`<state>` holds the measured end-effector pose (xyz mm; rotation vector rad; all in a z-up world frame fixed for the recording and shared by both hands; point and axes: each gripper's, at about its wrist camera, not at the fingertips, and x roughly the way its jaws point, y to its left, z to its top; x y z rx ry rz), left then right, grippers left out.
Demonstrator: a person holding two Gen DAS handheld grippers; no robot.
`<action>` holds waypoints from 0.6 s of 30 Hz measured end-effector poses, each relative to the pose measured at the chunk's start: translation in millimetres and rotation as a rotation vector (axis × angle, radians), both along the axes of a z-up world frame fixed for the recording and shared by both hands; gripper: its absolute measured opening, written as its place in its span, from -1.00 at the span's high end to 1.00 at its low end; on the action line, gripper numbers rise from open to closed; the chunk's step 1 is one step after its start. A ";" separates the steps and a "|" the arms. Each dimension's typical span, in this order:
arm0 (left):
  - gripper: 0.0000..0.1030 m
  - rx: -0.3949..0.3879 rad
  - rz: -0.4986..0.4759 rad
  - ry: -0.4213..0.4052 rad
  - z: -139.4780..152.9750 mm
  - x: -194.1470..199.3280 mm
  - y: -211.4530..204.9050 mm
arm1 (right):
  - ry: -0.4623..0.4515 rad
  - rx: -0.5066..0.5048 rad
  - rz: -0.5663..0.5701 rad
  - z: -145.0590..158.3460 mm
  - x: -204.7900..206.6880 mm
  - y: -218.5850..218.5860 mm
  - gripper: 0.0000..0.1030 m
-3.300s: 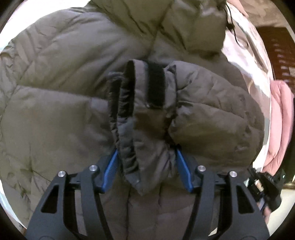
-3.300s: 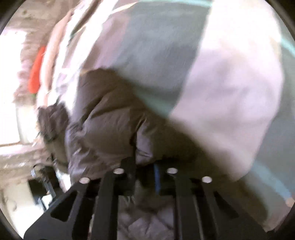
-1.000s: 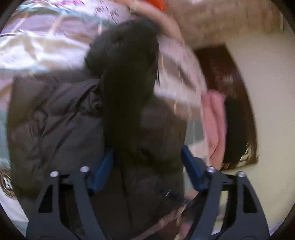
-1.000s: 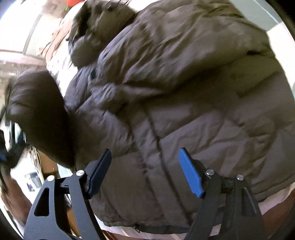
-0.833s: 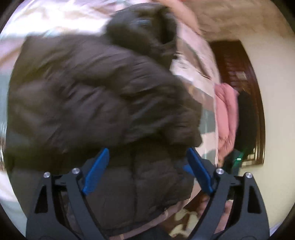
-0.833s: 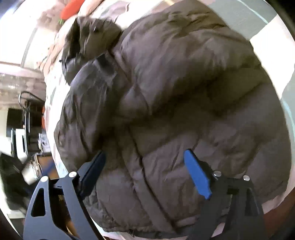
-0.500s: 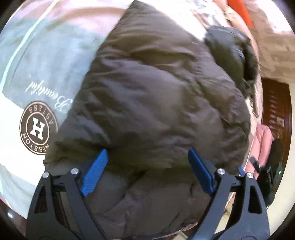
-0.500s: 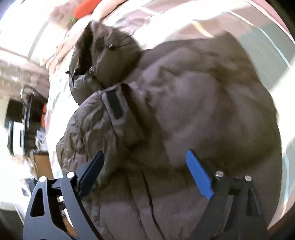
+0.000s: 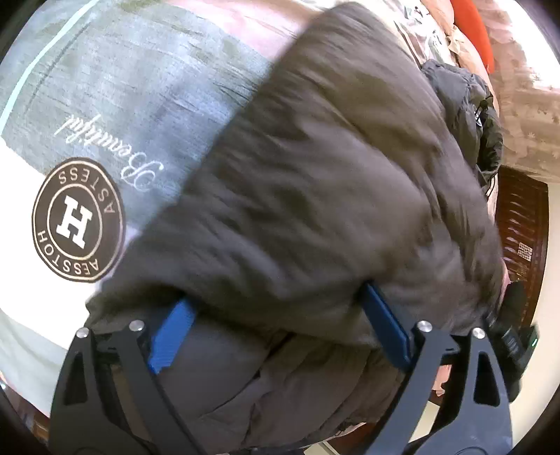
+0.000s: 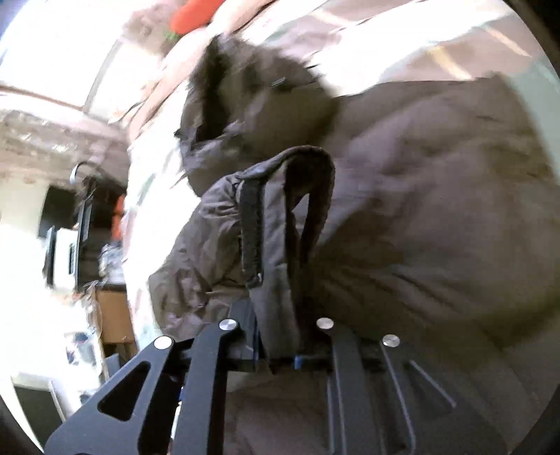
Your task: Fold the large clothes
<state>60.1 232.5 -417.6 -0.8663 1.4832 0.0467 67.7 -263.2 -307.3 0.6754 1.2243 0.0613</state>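
A grey-brown puffer jacket (image 9: pixel 325 196) lies on the bed, its hood (image 9: pixel 465 105) at the far end. My left gripper (image 9: pixel 276 315) is open, its blue pads (image 9: pixel 171 336) spread wide over the near bulk of the jacket, holding nothing. In the right wrist view the jacket (image 10: pixel 430 217) fills the right side, its hood (image 10: pixel 245 91) further off. My right gripper (image 10: pixel 276 357) is shut on the jacket's sleeve cuff (image 10: pixel 280 217), which has a black strap and stands up from the jaws.
A grey and white bedspread (image 9: pixel 115 115) with a round "H" logo (image 9: pixel 78 218) lies under the jacket. A dark wooden cabinet (image 9: pixel 521 227) stands right of the bed. An orange pillow (image 10: pixel 196 14) lies at the bed's far end. Furniture and a cardboard box (image 10: pixel 115 315) stand beside the bed.
My right gripper was open over the jacket and has now shut on the sleeve cuff. My left gripper has stayed open and moved in closer over the jacket.
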 end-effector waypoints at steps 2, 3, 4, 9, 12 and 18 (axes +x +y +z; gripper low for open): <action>-0.83 -0.018 -0.009 0.003 -2.0 -0.1 -3.9 | 0.079 -0.036 -0.024 -22.4 -17.8 -15.3 0.73; -0.83 0.001 -0.021 0.009 -1.7 0.0 -6.6 | 0.123 -0.022 -0.008 -37.2 -22.1 -16.8 0.69; -0.83 0.020 -0.040 0.013 -0.2 0.5 -9.2 | 0.158 -0.025 0.006 -46.6 -23.6 -15.9 0.56; -0.83 0.054 -0.018 -0.040 26.5 5.4 -8.5 | 0.129 -0.245 -0.029 -25.0 -23.2 -22.1 -0.57; -0.83 0.104 -0.013 -0.067 42.8 10.5 -6.4 | 0.021 -0.239 -0.147 3.2 -30.3 -33.0 -0.57; -0.86 0.146 -0.077 -0.035 35.5 31.9 -28.8 | 0.038 -0.081 0.049 -24.2 3.0 18.7 -0.51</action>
